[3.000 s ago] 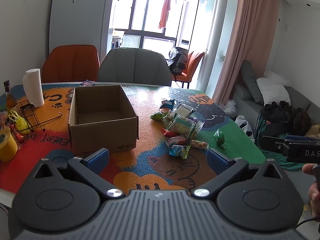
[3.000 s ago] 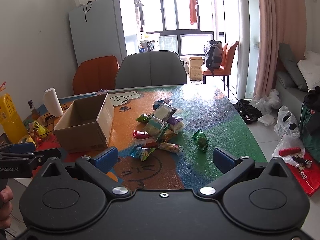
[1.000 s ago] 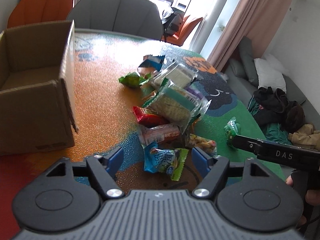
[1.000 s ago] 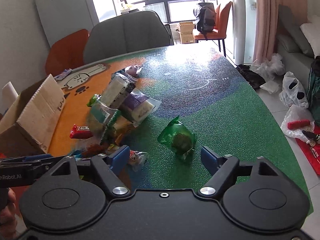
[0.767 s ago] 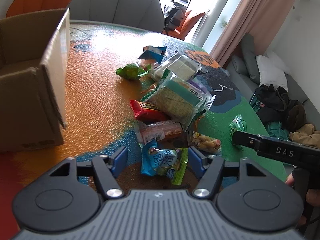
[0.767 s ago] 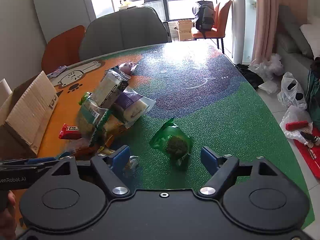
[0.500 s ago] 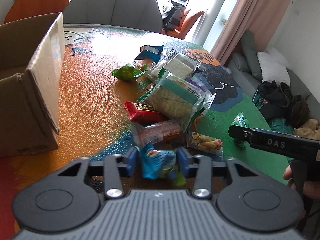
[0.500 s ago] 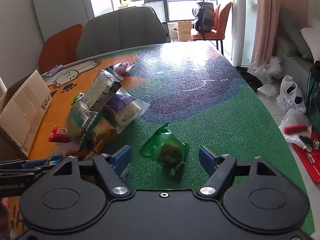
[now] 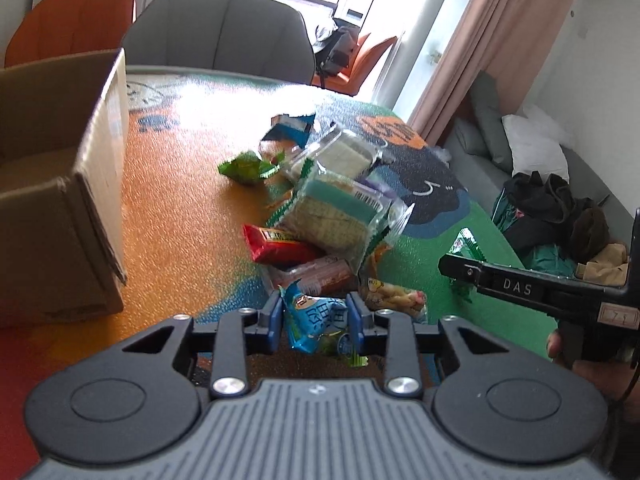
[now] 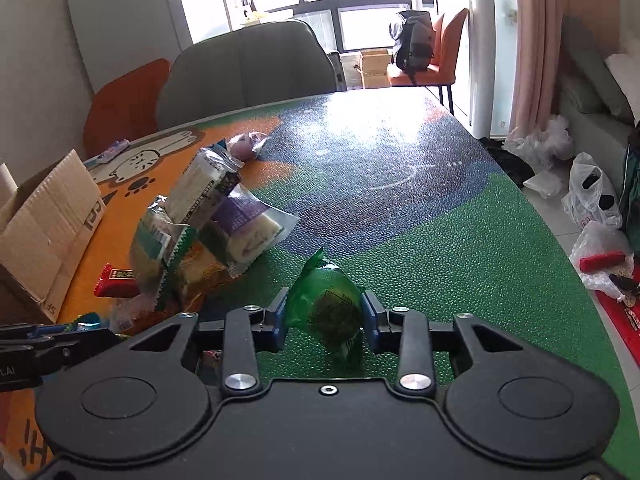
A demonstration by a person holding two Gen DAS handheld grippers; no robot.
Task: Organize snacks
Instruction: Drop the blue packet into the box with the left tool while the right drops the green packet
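A blue snack packet (image 9: pixel 314 326) lies at the near edge of the snack pile (image 9: pixel 332 216) on the table. My left gripper (image 9: pixel 316 316) is closing, its blue pads pressing both sides of that packet. A lone green snack packet (image 10: pixel 328 304) sits on the green part of the table mat. My right gripper (image 10: pixel 324 314) is closing too, with its pads against the sides of the green packet. An open cardboard box (image 9: pixel 60 200) stands left of the pile, and nothing shows in the part of its inside that I see.
The pile holds cracker packs (image 9: pixel 336 212), a red bar (image 9: pixel 276 244), a green packet (image 9: pixel 244 168) and a purple roll pack (image 10: pixel 244 224). A grey chair (image 9: pixel 220 28) and an orange chair (image 9: pixel 72 20) stand behind the table. Bags (image 10: pixel 592 200) lie on the floor at the right.
Both grippers came down to the table and narrowed from wide open. The left one closed around the blue packet, the right one around the green packet.
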